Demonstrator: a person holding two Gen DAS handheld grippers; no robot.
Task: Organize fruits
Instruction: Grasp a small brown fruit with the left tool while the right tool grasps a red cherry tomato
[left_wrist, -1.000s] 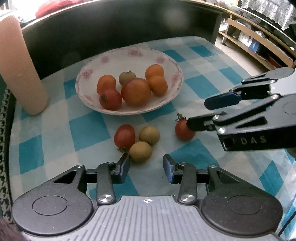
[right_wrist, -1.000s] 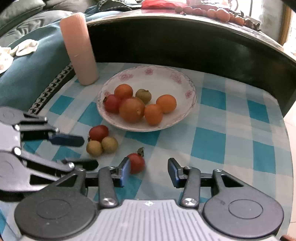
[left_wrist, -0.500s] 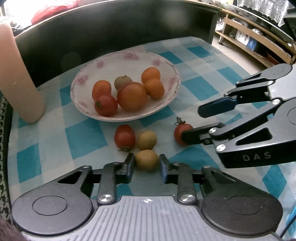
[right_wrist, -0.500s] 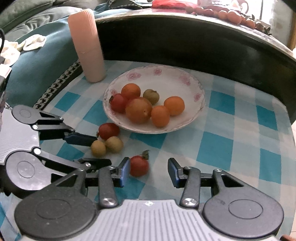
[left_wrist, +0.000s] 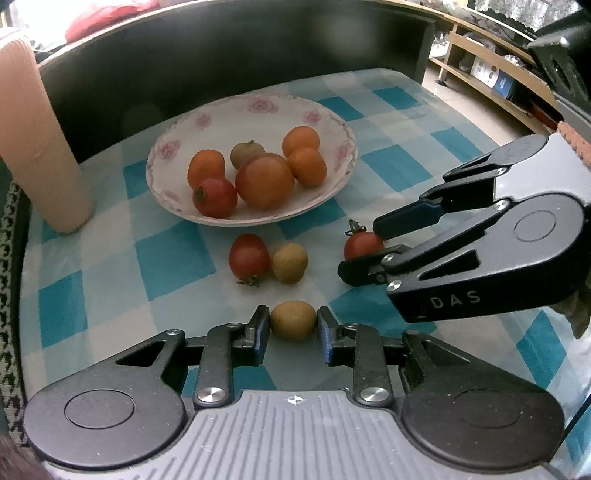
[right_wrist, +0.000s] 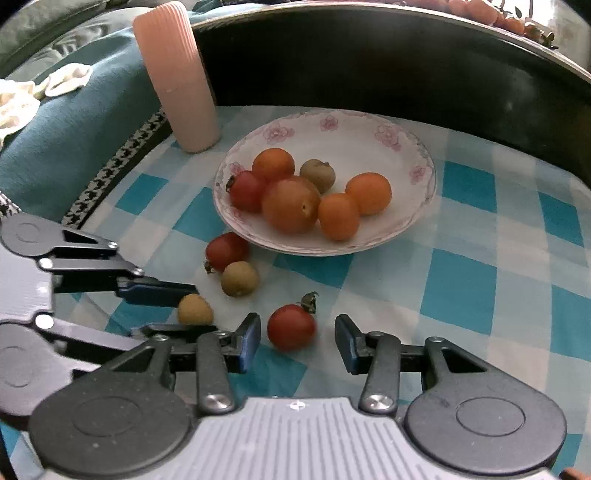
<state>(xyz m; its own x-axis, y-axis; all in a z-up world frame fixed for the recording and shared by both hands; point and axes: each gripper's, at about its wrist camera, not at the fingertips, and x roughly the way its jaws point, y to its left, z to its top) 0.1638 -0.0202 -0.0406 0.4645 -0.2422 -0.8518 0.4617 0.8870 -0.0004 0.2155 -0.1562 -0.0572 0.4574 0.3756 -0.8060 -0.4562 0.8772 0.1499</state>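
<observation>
A flowered plate (left_wrist: 258, 105) (right_wrist: 354, 136) holds several orange, red and brown fruits. On the checked cloth in front of it lie a red tomato (left_wrist: 248, 257) and a brown fruit (left_wrist: 290, 262) side by side. My left gripper (left_wrist: 291, 326) (right_wrist: 194, 310) has a second small brown fruit (left_wrist: 293, 320) (right_wrist: 195, 309) between its pads, which touch it on both sides while the jaws are opening slightly. My right gripper (right_wrist: 298, 332) (left_wrist: 364, 247) stands open around a stemmed cherry tomato (right_wrist: 291, 326) (left_wrist: 363, 244), with gaps on both sides.
A tall ribbed pink cup (left_wrist: 35, 140) (right_wrist: 177, 77) stands left of the plate. A dark curved wall (left_wrist: 221, 62) rises behind the table. A teal cushion (right_wrist: 74, 122) lies beyond the left edge, and shelves (left_wrist: 491, 74) stand at the far right.
My left gripper slid forward around the nearest brown fruit and closed on it. The right gripper moved forward, so the stemmed tomato now sits between its fingers.
</observation>
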